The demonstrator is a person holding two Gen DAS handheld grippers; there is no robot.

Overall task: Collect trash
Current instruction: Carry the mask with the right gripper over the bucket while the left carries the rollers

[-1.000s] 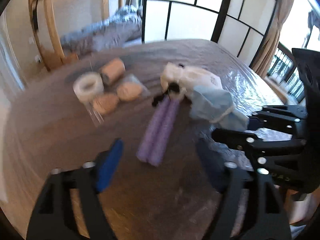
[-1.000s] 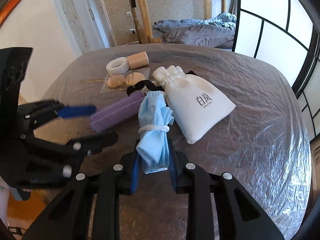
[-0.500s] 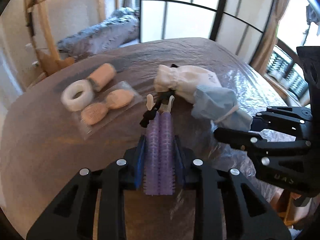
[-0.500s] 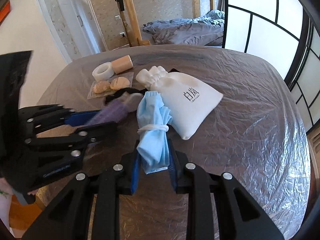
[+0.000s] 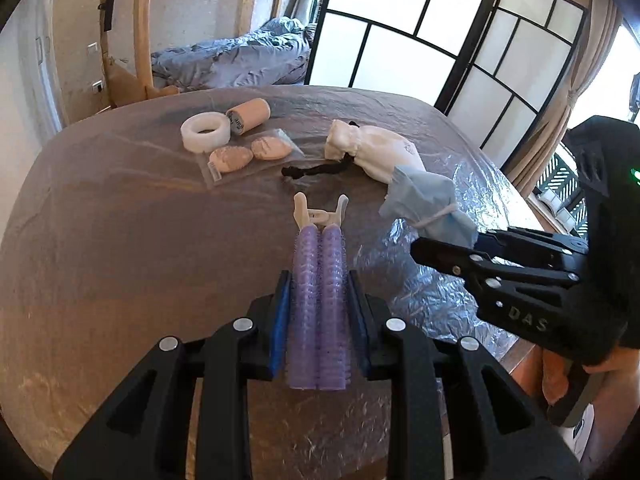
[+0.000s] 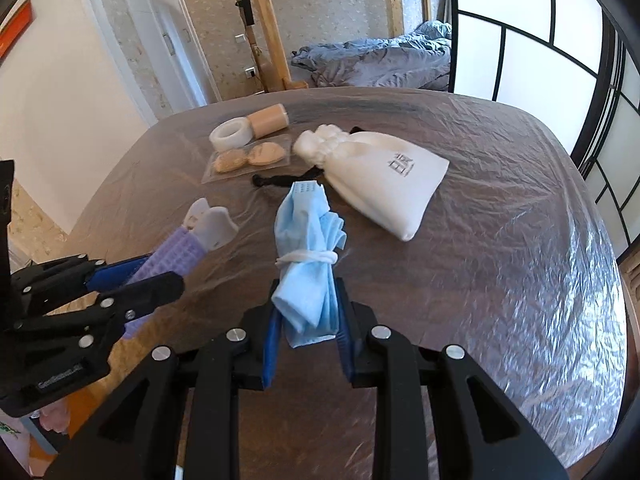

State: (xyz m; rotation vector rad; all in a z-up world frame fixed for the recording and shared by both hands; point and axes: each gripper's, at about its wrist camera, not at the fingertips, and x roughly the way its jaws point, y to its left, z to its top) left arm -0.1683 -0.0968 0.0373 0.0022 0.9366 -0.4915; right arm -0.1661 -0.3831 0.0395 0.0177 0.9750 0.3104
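My left gripper [image 5: 318, 280] is shut on a pair of purple hair rollers [image 5: 318, 296] with white clips at their far end, lifted off the plastic-covered table [image 5: 120, 240]. In the right wrist view the same purple hair rollers [image 6: 172, 258] sit in the left gripper [image 6: 136, 280] at the left edge. My right gripper [image 6: 306, 292] is shut on a rolled-up blue face mask [image 6: 308, 256] tied with its white ear loop. The blue face mask [image 5: 428, 204] and the right gripper [image 5: 448, 248] also show at the right of the left wrist view.
On the table lie a white drawstring pouch [image 6: 380, 180], a black hair tie [image 6: 280, 180], a clear bag with two beige pads [image 6: 248, 158], a white tape ring [image 6: 230, 136] and a beige bandage roll [image 6: 268, 120]. A bed [image 6: 372, 60] and dark-framed screens [image 5: 480, 48] stand beyond.
My left gripper closed on the purple rollers and drew them back and up from beside the pouch, showing the black hair tie. The right gripper kept its hold on the mask.
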